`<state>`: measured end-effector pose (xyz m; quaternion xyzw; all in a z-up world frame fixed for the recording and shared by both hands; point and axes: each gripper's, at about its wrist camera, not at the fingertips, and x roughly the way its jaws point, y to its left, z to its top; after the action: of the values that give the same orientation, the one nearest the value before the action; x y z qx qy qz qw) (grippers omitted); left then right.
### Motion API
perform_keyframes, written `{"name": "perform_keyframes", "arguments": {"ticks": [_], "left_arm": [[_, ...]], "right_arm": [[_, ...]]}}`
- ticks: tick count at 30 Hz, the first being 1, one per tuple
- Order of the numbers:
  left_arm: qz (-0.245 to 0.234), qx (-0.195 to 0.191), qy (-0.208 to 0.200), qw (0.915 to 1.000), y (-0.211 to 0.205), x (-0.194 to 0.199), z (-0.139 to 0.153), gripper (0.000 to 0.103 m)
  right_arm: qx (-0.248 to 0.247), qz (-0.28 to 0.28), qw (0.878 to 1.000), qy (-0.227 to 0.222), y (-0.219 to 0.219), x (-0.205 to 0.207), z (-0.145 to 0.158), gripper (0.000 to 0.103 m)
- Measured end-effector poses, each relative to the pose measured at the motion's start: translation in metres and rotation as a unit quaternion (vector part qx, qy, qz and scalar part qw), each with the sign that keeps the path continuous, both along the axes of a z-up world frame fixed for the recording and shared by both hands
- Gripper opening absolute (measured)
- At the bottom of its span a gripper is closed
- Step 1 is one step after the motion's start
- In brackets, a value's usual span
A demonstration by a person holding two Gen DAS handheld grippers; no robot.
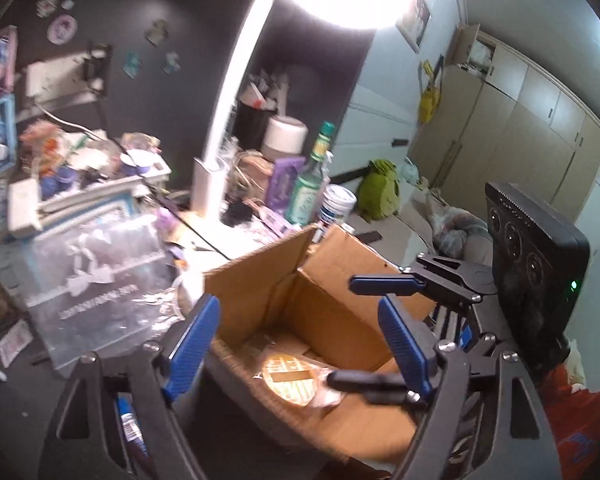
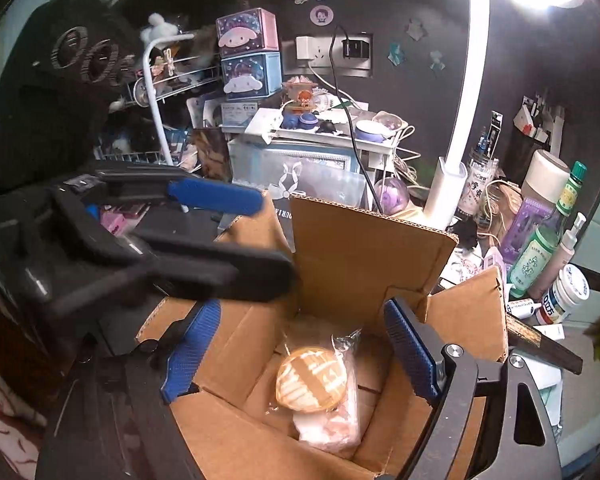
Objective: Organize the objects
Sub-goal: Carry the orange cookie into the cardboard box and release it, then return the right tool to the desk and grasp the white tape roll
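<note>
An open cardboard box [image 1: 260, 280] [image 2: 360, 260] stands in front of both grippers with its flaps up. On its bottom lies a round golden pastry [image 1: 288, 376] [image 2: 312, 380] in clear wrap, and under it in the right wrist view a pale pink packet [image 2: 332, 420]. My left gripper [image 1: 300, 344] hangs open over the box's near-left rim, nothing between its blue pads. My right gripper [image 2: 300, 352] is open above the pastry, not touching it. Each view also shows the other gripper: the right gripper [image 1: 344, 332] reaches into the box, and the left gripper [image 2: 276, 240] is at the left flap.
A white lamp post [image 2: 444, 188] rises behind the box under a glaring lamp. Green bottles [image 2: 536, 256], jars and tubes crowd the right of the desk. Clear plastic cases [image 1: 96, 272], drawer units [image 2: 252, 76] and cables fill the left and back. A bed with a green plush [image 1: 380, 192] lies further right.
</note>
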<state>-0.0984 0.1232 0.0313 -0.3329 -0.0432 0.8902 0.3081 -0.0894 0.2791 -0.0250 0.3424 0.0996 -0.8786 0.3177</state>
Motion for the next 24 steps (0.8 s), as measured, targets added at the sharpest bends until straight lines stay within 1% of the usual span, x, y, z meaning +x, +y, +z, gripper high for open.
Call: {"name": "perform_keyframes", "arguments": {"ticks": [4,8,11,15,18,20,22,24], "left_arm": [[0.041,-0.006,0.025,0.9988,-0.032,0.016,0.007,0.079],[0.090,-0.016,0.044,0.9948,-0.072,0.037,0.007,0.080],[0.130,-0.021,0.049,0.9901,-0.105,0.051,0.001,0.080],[0.174,-0.031,0.048,0.9831,-0.145,0.070,-0.018,0.080],[0.195,-0.036,0.043,0.9792,-0.172,0.081,-0.037,0.080],[0.208,-0.040,0.036,0.9765,-0.187,0.087,-0.050,0.080],[0.218,-0.043,0.024,0.9747,-0.200,0.091,-0.066,0.080],[0.218,-0.041,0.012,0.9750,-0.209,0.095,-0.082,0.080]], "right_arm": [[-0.015,0.003,1.000,0.012,-0.005,0.010,0.009,0.082],[-0.039,0.038,0.998,0.028,-0.025,0.026,0.018,0.082],[-0.053,0.072,0.995,0.038,-0.050,0.043,0.022,0.082],[-0.069,0.116,0.990,0.035,-0.088,0.062,0.019,0.082],[-0.077,0.148,0.986,0.014,-0.117,0.072,0.006,0.082],[-0.086,0.169,0.982,-0.011,-0.134,0.077,-0.008,0.082],[-0.080,0.175,0.981,-0.026,-0.146,0.081,-0.024,0.082],[-0.068,0.168,0.983,-0.040,-0.157,0.083,-0.048,0.082]]}}
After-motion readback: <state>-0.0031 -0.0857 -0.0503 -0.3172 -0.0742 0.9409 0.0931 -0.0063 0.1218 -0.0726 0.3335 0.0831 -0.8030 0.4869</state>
